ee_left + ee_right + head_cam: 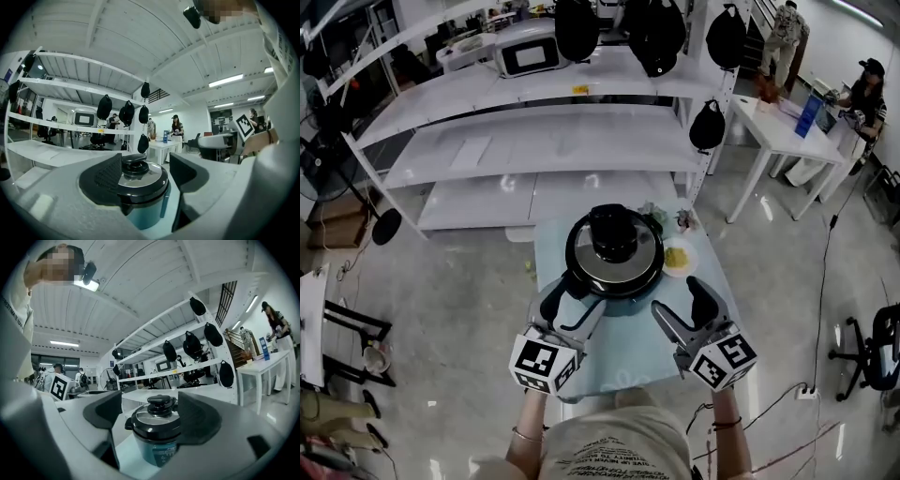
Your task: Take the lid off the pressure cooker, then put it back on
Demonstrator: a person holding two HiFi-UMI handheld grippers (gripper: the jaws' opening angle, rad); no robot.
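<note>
The lid (pixel 613 246) sits on the pressure cooker (pixel 161 448). The left tool (pixel 578 298) and right tool (pixel 677 295) hover near it, released and empty, so lifting looks unstarted.

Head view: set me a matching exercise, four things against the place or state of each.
1 round black-and-steel pressure cooker lid
2 small white plate of yellow food
3 white microwave oven
4 left claw

A open, holding nothing
B white upper shelf
C seated on the teal cooker body
D pale blue table, beside the cooker

Pairs: 1-C, 2-D, 3-B, 4-A
</note>
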